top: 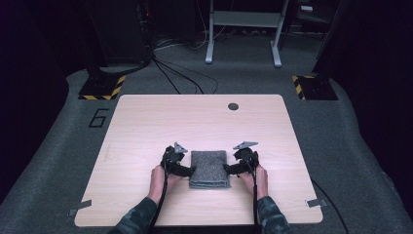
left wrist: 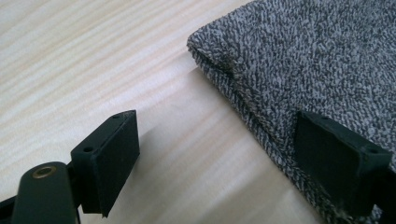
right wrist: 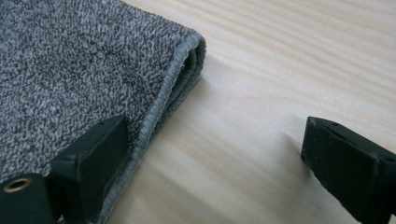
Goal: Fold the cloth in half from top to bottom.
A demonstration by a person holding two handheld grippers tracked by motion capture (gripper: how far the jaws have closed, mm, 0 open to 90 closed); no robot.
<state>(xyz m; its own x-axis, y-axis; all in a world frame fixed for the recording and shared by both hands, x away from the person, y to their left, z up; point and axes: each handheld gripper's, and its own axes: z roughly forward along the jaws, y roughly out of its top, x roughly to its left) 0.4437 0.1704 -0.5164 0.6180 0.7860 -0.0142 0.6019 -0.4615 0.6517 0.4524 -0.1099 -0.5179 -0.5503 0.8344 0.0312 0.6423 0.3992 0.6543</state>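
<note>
A folded grey towel (top: 209, 168) lies on the wooden table (top: 146, 122), near its front middle. My left gripper (top: 191, 171) sits at the towel's left edge, held low by a hand. In the left gripper view the jaws of my left gripper (left wrist: 224, 154) stand wide apart, one over the towel (left wrist: 317, 60) and one over bare wood, pressing on nothing. My right gripper (top: 227, 168) is at the towel's right edge. Its jaws (right wrist: 219, 158) are also apart, one resting over the towel's (right wrist: 70, 70) hemmed border, the other over the table.
A round dark hole (top: 233, 106) marks the table's far side. Tape tabs (top: 314, 203) stick out at the front corners. Beyond the table are floor cables (top: 180, 73), a metal stand (top: 243, 29) and yellow-black striped bases (top: 102, 87).
</note>
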